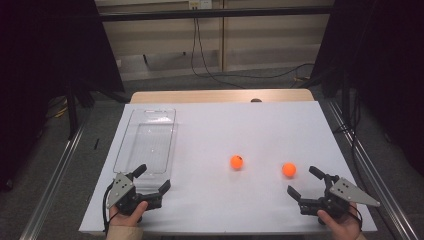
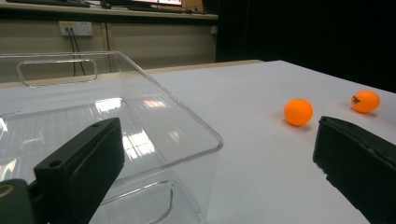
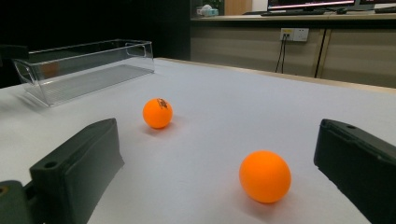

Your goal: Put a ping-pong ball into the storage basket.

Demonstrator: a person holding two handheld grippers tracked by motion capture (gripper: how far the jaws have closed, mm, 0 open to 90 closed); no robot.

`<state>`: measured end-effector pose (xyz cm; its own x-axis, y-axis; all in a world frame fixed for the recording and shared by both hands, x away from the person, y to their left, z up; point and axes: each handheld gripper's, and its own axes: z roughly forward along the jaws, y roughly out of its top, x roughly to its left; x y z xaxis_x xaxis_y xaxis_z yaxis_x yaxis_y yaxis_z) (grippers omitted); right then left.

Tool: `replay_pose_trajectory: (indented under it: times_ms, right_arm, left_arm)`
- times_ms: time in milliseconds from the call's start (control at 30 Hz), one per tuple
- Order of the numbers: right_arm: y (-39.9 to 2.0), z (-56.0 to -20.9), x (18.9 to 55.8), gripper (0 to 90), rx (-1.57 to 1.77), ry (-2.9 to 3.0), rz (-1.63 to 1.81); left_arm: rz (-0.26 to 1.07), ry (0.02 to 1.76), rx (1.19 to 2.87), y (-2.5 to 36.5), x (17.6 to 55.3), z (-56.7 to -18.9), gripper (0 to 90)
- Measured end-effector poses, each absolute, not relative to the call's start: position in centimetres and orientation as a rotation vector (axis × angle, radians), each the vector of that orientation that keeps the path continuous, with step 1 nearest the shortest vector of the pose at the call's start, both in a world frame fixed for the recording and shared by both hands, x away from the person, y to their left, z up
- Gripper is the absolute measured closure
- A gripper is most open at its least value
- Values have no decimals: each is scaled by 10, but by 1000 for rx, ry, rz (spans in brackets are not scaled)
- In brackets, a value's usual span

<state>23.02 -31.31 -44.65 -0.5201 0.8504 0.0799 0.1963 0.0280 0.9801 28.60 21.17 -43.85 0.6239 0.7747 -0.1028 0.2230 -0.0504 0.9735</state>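
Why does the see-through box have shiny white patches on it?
In the left gripper view, room light glares off the clear box floor and walls; in the right gripper view, each ball casts a soft shadow; in the high view, the room's sides are dark.

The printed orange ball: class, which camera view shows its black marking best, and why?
The right gripper view: the printed ball sits close, its marking on top. The high view shows it small; in the left gripper view it is farther off, print sideways.
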Motion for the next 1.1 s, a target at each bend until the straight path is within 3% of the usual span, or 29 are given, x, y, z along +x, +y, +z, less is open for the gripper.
replay_pose_trajectory:
  times_ms: [1100]
  right_arm:
    - [-314,-445,226,8,1047,1762,1532]
  left_arm:
    - [480,806,1601,186,290,-435,10]
